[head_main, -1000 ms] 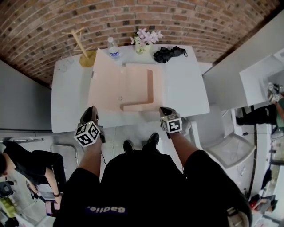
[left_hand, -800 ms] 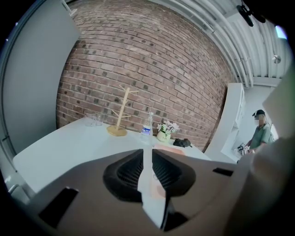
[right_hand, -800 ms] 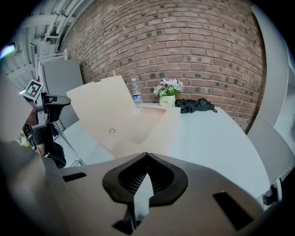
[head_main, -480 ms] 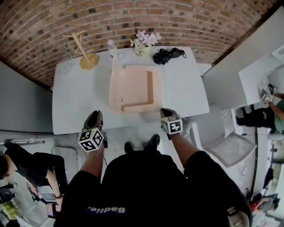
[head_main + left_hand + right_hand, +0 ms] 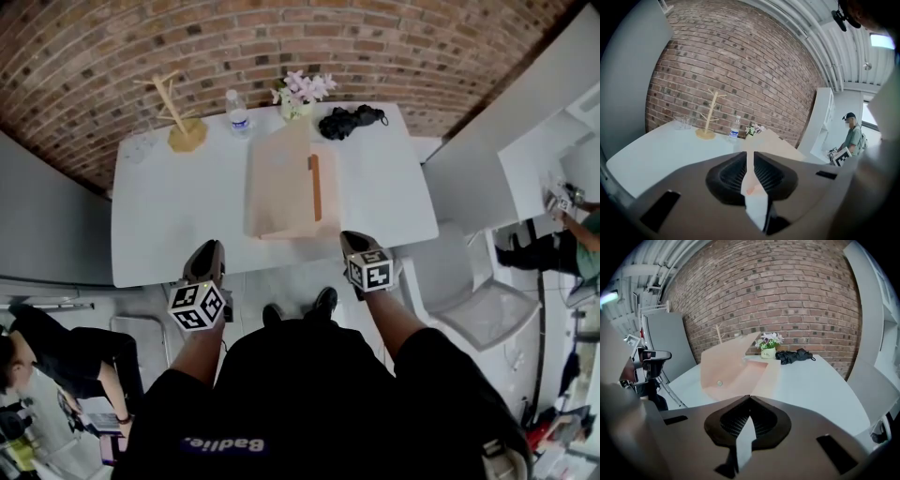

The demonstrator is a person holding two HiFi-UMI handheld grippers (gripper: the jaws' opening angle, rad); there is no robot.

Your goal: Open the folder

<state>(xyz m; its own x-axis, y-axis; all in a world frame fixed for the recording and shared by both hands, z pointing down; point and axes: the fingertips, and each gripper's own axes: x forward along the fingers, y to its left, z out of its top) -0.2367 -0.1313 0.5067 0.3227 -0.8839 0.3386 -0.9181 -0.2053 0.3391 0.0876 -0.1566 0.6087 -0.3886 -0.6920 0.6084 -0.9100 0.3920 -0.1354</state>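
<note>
A pale pink folder (image 5: 281,183) lies in the middle of the white table (image 5: 159,216). Its cover stands up on edge over the orange spine strip, neither flat open nor shut. The folder (image 5: 733,369) also shows in the right gripper view with its flap raised, and the folder (image 5: 780,143) shows beyond the left jaws. My left gripper (image 5: 208,248) hangs at the table's near edge, clear of the folder. Its jaws have just been closing and leave a thin slit with nothing between them. My right gripper (image 5: 352,239) is at the near edge too, shut and empty.
Along the far edge stand a wooden branch stand (image 5: 178,117), a water bottle (image 5: 238,114), a small pot of flowers (image 5: 302,92) and a black bundle (image 5: 349,119). A brick wall rises behind. White cabinets (image 5: 497,178) stand to the right, where a person (image 5: 853,136) waits.
The folder's cover, lying flat open to the left a second ago, has swung up and over to the right. Both grippers have drawn slightly back from the table edge.
</note>
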